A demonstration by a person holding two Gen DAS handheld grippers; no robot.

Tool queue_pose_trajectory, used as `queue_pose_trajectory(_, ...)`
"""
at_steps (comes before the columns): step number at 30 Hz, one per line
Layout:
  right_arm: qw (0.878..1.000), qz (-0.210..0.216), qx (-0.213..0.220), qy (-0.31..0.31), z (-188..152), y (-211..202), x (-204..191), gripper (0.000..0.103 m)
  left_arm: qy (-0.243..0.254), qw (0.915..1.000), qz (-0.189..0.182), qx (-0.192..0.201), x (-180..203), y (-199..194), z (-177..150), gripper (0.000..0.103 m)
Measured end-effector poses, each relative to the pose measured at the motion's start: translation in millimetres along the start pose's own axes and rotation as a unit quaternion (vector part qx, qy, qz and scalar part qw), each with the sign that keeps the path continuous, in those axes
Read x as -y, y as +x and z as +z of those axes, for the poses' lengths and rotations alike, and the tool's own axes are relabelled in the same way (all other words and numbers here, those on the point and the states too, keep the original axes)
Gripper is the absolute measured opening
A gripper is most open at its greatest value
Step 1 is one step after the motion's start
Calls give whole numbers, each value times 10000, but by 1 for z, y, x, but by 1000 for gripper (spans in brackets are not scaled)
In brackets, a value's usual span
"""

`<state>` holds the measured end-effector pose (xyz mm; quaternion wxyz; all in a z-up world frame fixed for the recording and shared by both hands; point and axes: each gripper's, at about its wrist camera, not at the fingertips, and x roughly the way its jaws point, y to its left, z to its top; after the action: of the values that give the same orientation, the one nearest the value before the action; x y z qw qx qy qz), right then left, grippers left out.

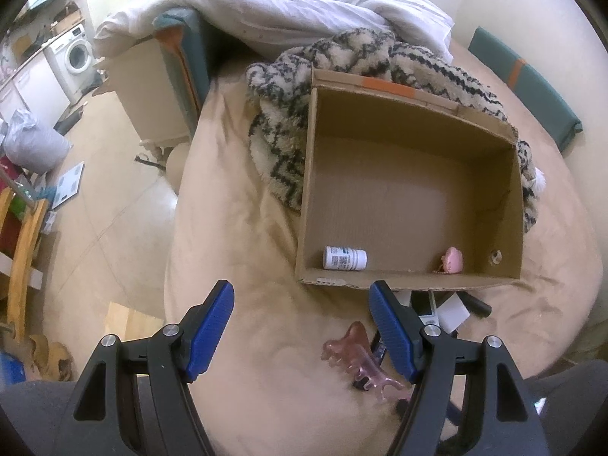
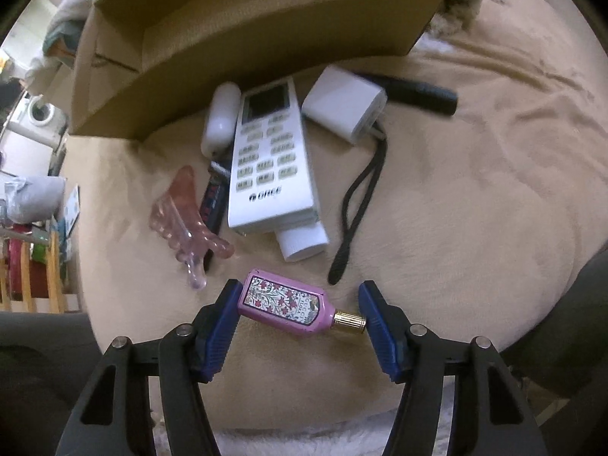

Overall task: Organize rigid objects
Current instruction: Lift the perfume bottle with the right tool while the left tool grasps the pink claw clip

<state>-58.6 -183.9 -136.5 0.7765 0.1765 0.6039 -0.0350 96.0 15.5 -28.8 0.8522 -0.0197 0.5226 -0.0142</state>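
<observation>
An open cardboard box [image 1: 412, 277] lies on a beige bed; inside are a white pill bottle [image 1: 344, 258] and a small pink item [image 1: 452, 260]. My left gripper [image 1: 302, 290] is open and empty, just short of the box's near wall, with a pink hair claw [image 1: 357, 361] between its fingers' reach. In the right wrist view my right gripper [image 2: 300, 292] is shut on a pink floral perfume bottle [image 2: 285, 300], lengthwise, base to gold cap. Ahead of it lie the hair claw [image 2: 186, 220], a white remote [image 2: 271, 159], a white charger [image 2: 344, 104] and the box [image 2: 235, 60].
A black-and-white knit blanket [image 1: 288, 114] and a white duvet [image 1: 266, 7] lie behind the box. A black corded stick [image 2: 418, 93], a white capsule case [image 2: 220, 121], a dark tube [image 2: 214, 201] and a white tube [image 2: 304, 241] lie by the remote. The bed's left edge drops to the floor [image 1: 114, 197].
</observation>
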Motion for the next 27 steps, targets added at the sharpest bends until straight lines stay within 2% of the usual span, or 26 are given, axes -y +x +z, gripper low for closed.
queue_pose_trajectory(5, 9996, 126, 223, -156, 8, -24, 6, 66, -44, 10000, 39, -62, -1, 5, 1, 71)
queue_pose_trajectory(11, 9959, 266, 710, -501, 18, -66, 5, 66, -34, 9998, 158, -139, -2, 12, -1, 71)
queue_pose_trajectory(15, 9886, 474, 1236, -721, 44, -89, 14, 66, -60, 9994, 222, -247, -4, 19, -3, 71)
queue_pose_trajectory(19, 9803, 508, 1694, -878, 65, -111, 8, 66, -54, 9989, 295, -347, -4, 26, -4, 71)
queue_pose_trajectory(27, 9659, 782, 2149, -1212, 106, -139, 6, 66, -45, 9979, 473, -444, -4, 40, -4, 71)
